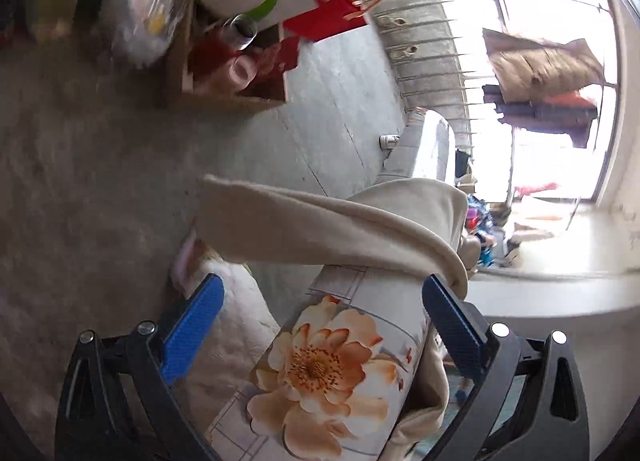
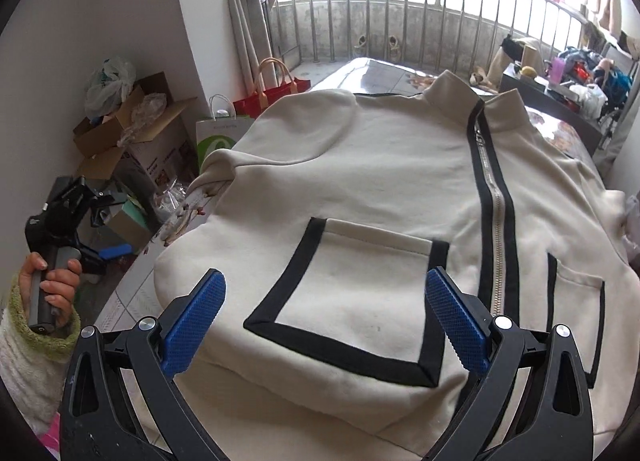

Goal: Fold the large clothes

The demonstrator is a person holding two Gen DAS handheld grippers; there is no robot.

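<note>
A cream zip jacket (image 2: 380, 181) with black trim lies spread front-up on a floral-covered bed (image 2: 132, 293). My right gripper (image 2: 325, 285) hovers open just above its left pocket (image 2: 340, 301), holding nothing. My left gripper (image 1: 325, 281) is open too, off the bed's left side, and a hand holds it there (image 2: 114, 252). In the tilted left wrist view a folded cream sleeve (image 1: 320, 221) drapes over the floral bed edge (image 1: 320, 373). The sleeve's hem touches the tip of one of the gripper's fingers (image 1: 448, 301), and nothing is clamped.
Cardboard boxes (image 2: 132, 133), a red bag (image 2: 276, 89) and a white-green paper bag (image 2: 216, 141) crowd the floor left of the bed. A balcony railing (image 2: 400, 13) with hanging clothes stands behind. A cluttered dark desk (image 2: 560, 89) is at the far right.
</note>
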